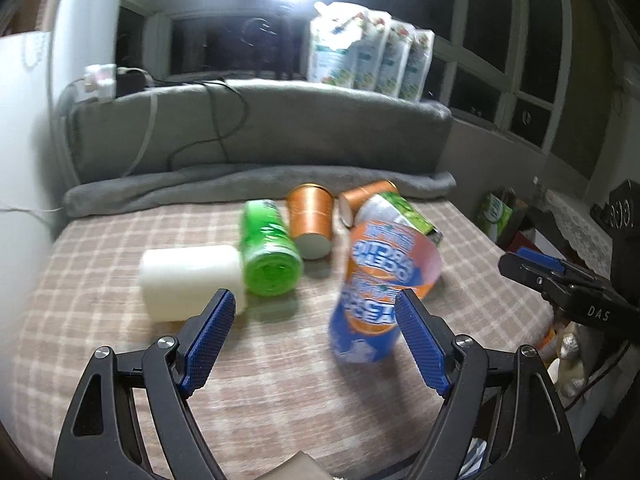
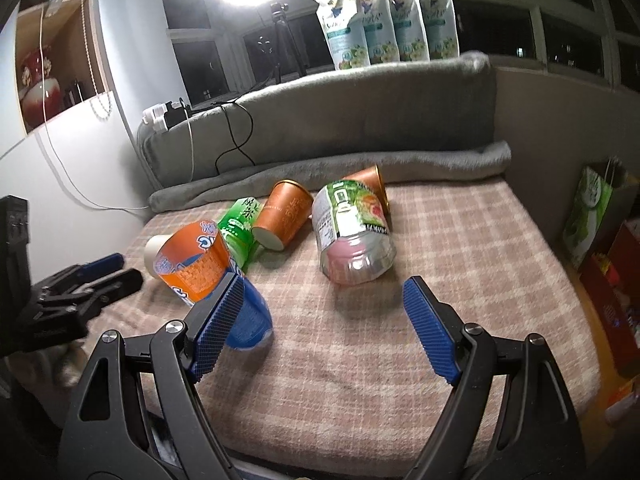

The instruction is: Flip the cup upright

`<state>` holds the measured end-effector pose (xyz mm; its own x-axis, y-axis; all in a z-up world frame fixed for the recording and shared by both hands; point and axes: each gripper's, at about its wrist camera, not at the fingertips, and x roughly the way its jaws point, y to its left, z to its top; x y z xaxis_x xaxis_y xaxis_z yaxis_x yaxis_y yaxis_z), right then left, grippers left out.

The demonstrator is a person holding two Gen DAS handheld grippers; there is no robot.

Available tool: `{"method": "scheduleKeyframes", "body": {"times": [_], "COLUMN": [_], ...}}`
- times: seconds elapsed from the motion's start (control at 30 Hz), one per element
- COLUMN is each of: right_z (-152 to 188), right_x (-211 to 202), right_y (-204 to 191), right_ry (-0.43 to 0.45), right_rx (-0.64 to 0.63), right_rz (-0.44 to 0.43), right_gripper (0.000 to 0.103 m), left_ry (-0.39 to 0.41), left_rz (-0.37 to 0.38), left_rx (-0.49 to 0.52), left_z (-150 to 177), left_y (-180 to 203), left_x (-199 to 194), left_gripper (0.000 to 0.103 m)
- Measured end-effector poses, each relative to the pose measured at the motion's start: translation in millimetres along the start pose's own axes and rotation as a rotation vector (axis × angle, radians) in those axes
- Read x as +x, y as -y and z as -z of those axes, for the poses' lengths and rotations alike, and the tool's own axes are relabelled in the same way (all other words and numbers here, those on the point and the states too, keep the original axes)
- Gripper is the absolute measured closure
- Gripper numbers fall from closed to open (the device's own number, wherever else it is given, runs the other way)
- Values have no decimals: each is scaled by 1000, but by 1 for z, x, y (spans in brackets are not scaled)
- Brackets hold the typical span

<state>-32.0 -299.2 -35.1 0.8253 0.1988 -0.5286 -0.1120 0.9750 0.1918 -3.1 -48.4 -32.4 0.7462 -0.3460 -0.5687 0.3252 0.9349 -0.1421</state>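
Observation:
An orange and blue cup [image 1: 376, 292] stands tilted on its blue base on the checked cloth, mouth up and leaning away; it also shows in the right wrist view [image 2: 208, 276]. My left gripper [image 1: 312, 316] is open, its right finger [image 1: 420, 344] just beside the cup, not holding it. My right gripper [image 2: 320, 312] is open and empty; its left finger [image 2: 216, 324] is in front of the cup's base. The right gripper also shows at the right edge of the left wrist view [image 1: 536, 268].
Lying on the cloth [image 2: 400, 360]: a white cup [image 1: 192, 280], a green cup [image 1: 268, 252], two orange-brown cups [image 1: 310, 220] [image 1: 368, 196], and a clear cup with a green label [image 2: 352, 232]. A grey cushion [image 2: 320, 120] lies behind. Bags and boxes [image 2: 600, 216] are on the right.

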Motion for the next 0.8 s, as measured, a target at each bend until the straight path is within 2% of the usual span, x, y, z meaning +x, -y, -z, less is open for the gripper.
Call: {"method": "scheduleKeyframes", "body": {"times": [0.07,0.23,0.3,0.43,0.7,0.8], "right_z": [-1,-7,-10,-15,-22,-24], "right_x": [-2,-8,-10,-14,-18,-19], "right_y": [-3,-11,-13,-16,-24,-27], "right_ry": [25,84,108,156,219,227], "right_rx": [-7,-27,-26,-21,-61,-75], "right_rz": [12,49,62,99,212,227], "right_gripper": [7,7,0,0,0,0], "left_ry": [27,127,161,228,215,204], "left_rz": [-27,-126,-160,-234,-240,-229], "left_rx": [-19,-44,-51,-48,-49,-58], "left_z": [0,-5,-8,-11,-9,-8], "left_y": [-7,-21,-25,-28,-30,-29], "left_x": [-8,-28,-34,-43,-42,-42], "left_gripper": [21,21,21,20,19,7]}}
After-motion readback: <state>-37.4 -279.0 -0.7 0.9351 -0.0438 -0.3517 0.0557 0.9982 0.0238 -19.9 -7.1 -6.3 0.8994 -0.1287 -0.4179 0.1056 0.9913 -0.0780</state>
